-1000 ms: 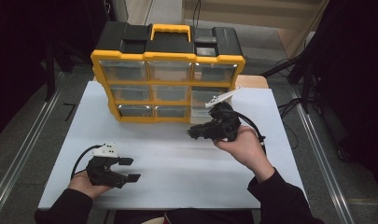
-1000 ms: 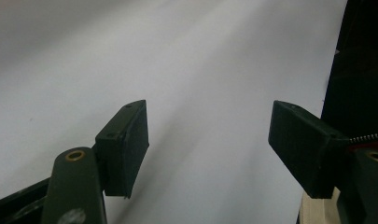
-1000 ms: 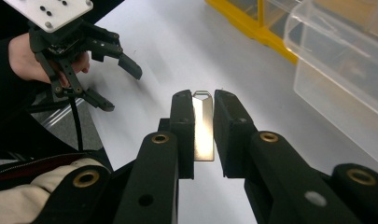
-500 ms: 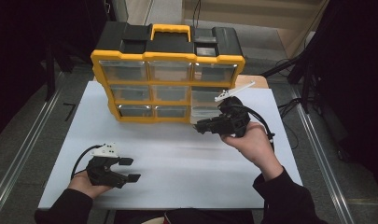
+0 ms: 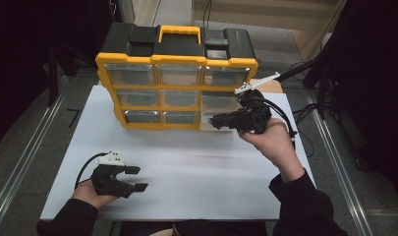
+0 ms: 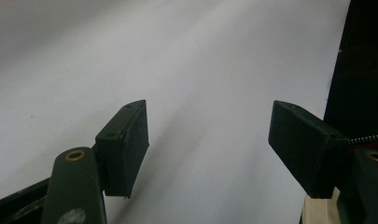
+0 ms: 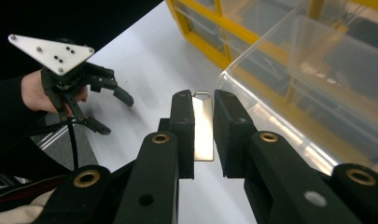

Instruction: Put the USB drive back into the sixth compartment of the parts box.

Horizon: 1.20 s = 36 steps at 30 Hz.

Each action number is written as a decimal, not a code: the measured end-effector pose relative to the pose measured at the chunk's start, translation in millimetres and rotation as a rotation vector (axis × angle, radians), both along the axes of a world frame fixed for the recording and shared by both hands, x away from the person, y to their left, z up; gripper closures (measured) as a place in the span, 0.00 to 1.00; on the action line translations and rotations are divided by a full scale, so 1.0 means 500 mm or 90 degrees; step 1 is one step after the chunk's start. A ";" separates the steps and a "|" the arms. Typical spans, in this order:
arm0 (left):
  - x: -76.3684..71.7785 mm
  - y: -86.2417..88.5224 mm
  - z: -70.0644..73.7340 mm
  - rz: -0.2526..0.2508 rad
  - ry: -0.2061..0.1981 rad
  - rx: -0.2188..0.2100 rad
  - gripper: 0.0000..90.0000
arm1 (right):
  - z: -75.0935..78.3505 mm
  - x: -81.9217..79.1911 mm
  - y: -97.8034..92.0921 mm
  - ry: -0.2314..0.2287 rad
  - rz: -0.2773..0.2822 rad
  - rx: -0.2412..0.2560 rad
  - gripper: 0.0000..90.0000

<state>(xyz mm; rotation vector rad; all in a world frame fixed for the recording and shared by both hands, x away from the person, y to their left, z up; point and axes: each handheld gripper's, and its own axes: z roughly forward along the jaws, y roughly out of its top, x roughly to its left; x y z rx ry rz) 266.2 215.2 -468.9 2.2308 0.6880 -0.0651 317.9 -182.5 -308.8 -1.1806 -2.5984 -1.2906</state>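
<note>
- White table top (image 5: 186,162), dark floor and metal rails on both sides, black surroundings.
- Yellow-and-black drawer organiser (image 5: 177,78) upright at far centre of table, yellow handle (image 5: 179,32) on top, three rows of clear drawers facing near side.
- Bottom-right clear drawer (image 5: 213,115) pulled out of its slot toward near side, resting low at organiser's right corner; in right gripper view same drawer (image 7: 317,88) sits far right, transparent, contents too blurred to make out.
- Right gripper (image 5: 217,121) at right of table, just in front of pulled-out drawer, held in a hand (image 5: 270,142) with dark sleeve; grey three-cornered plate tilted up above it.
- In right gripper view, right gripper (image 7: 204,126) jaws drawn close around the thin metal pull tab (image 7: 203,126) at drawer's front; tab upright between the pads, pads on either face of it; clenched on the tab.
- Left gripper (image 5: 137,178) at near left of table, low over the white surface, well apart from organiser and drawer; hand (image 5: 91,191) behind it.
- In left gripper view, left gripper (image 6: 210,140) jaws spread wide, nothing between them, bare white table beneath; released.
- Left gripper also seen far left in right gripper view (image 7: 113,109), jaws apart, plate on top.
</note>
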 end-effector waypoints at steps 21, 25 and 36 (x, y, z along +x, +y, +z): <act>0.002 0.000 -0.003 0.000 0.001 0.003 0.33 | 0.018 0.042 -0.027 -0.013 -0.047 -0.007 0.85; 0.002 -0.001 -0.004 0.001 0.002 0.002 0.33 | 0.014 0.050 -0.030 -0.014 -0.058 -0.012 0.85; 0.004 0.000 -0.005 0.000 0.003 0.004 0.33 | -0.013 0.088 -0.041 -0.007 -0.099 -0.025 0.85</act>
